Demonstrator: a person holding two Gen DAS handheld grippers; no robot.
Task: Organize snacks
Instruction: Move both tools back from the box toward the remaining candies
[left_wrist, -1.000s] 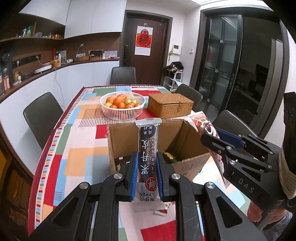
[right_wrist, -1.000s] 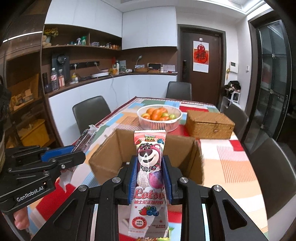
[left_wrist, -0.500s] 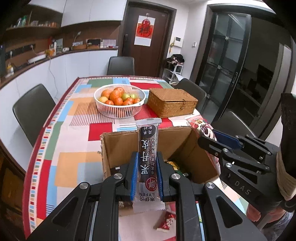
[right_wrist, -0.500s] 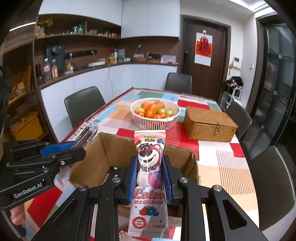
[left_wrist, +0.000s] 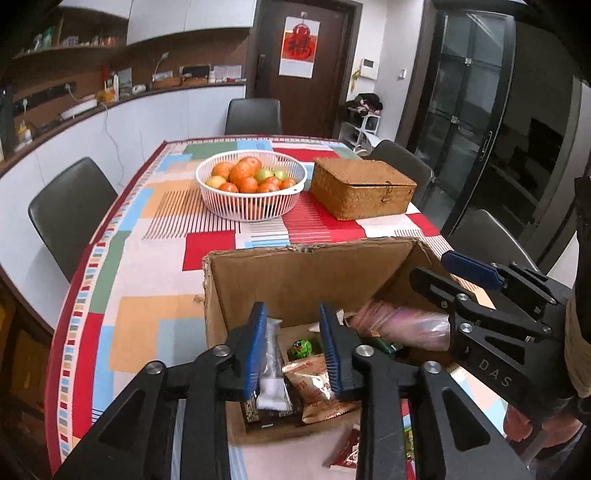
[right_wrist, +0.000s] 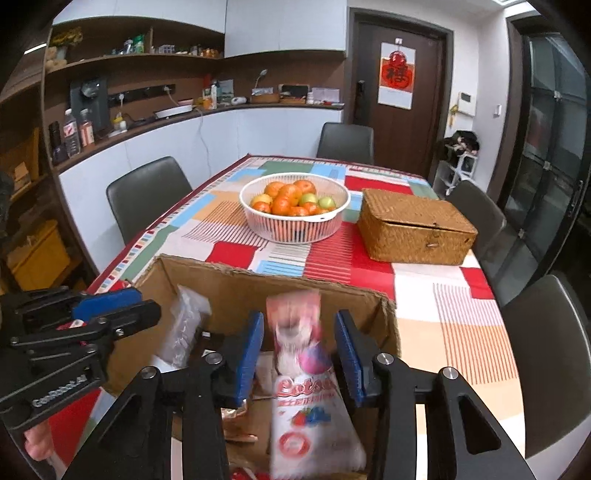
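An open cardboard box (left_wrist: 295, 273) stands on the table with several snack packets inside. My left gripper (left_wrist: 293, 345) is open above the box; the dark snack bar (left_wrist: 271, 363) lies loose below it, against the left pad. My right gripper (right_wrist: 299, 354) is open over the same box (right_wrist: 236, 291). The pink Lotso snack packet (right_wrist: 306, 391) is blurred between its spread pads, dropping into the box. Each gripper shows at the other view's edge, the right one (left_wrist: 454, 269) and the left one (right_wrist: 110, 306).
A white basket of oranges (left_wrist: 251, 184) and a woven lidded box (left_wrist: 360, 188) stand behind the cardboard box on the patchwork tablecloth (left_wrist: 129, 229). Dark chairs ring the table. More snack packets (left_wrist: 351, 450) lie on the table near the box's front.
Both grippers moved forward over the box and opened. The dark bar left the left gripper and lies in the box. The Lotso packet is released and falling.
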